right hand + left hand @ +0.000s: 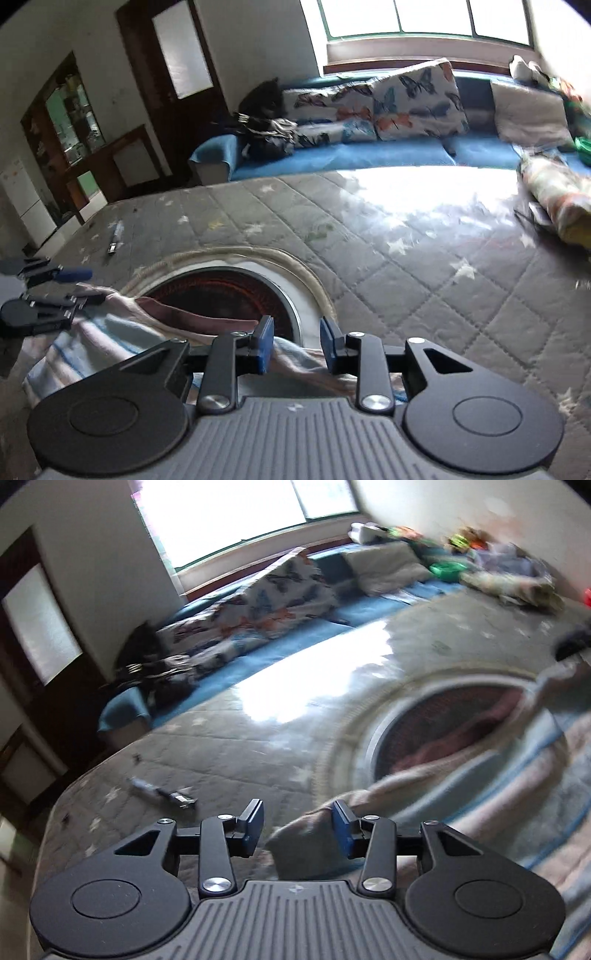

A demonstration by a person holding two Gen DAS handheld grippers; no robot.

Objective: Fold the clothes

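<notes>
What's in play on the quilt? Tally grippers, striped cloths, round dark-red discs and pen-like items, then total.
Grippers: 2, the left gripper and the right gripper, both open
Striped cloth: 1
Round dark-red disc: 1
Pen-like item: 1
Total: 5

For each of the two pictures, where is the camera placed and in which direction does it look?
Left wrist: sits on the left gripper, looking along its open fingers over the striped cloth and quilted mat toward the blue sofa.
Right wrist: sits on the right gripper, fingers open over the same cloth, facing the sofa and window; the left gripper shows at left.
Shared: cloth, mat, sofa, round heater.
</notes>
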